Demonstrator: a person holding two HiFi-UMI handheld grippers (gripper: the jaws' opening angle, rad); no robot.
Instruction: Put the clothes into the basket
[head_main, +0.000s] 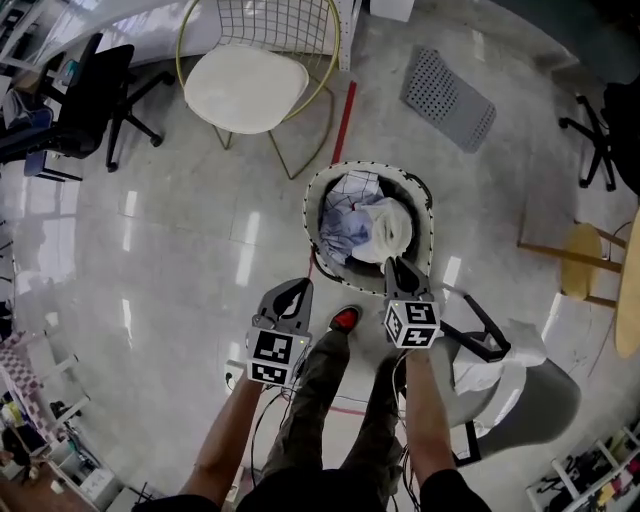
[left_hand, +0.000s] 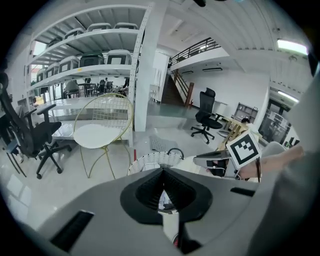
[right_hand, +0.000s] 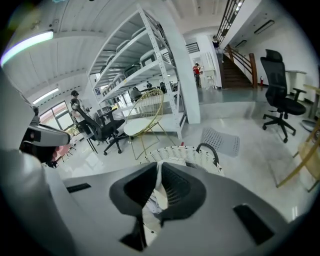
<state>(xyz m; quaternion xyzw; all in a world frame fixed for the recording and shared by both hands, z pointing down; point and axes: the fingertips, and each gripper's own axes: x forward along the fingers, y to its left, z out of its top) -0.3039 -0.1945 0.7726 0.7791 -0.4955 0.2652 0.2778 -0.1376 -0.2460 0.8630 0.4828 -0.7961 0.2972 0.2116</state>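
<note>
A white wicker basket (head_main: 318, 195) stands on the floor just ahead of my feet, holding a heap of white and blue-patterned clothes (head_main: 370, 228). My right gripper (head_main: 397, 265) hovers at its near rim, jaws shut; white fabric shows through the slit between them in the right gripper view (right_hand: 159, 167), with the basket (right_hand: 175, 152) right behind. My left gripper (head_main: 298, 286) hangs left of the basket over bare floor, shut and empty. In the left gripper view (left_hand: 161, 172) the basket (left_hand: 150, 161) lies ahead and the right gripper (left_hand: 212, 157) is beside it.
A gold wire chair with a white seat (head_main: 248, 85) stands beyond the basket, a black office chair (head_main: 85, 90) far left. A grey perforated panel (head_main: 448, 98) lies on the floor. A grey chair with white cloth (head_main: 500, 365) is at my right, near a wooden stool (head_main: 580, 262).
</note>
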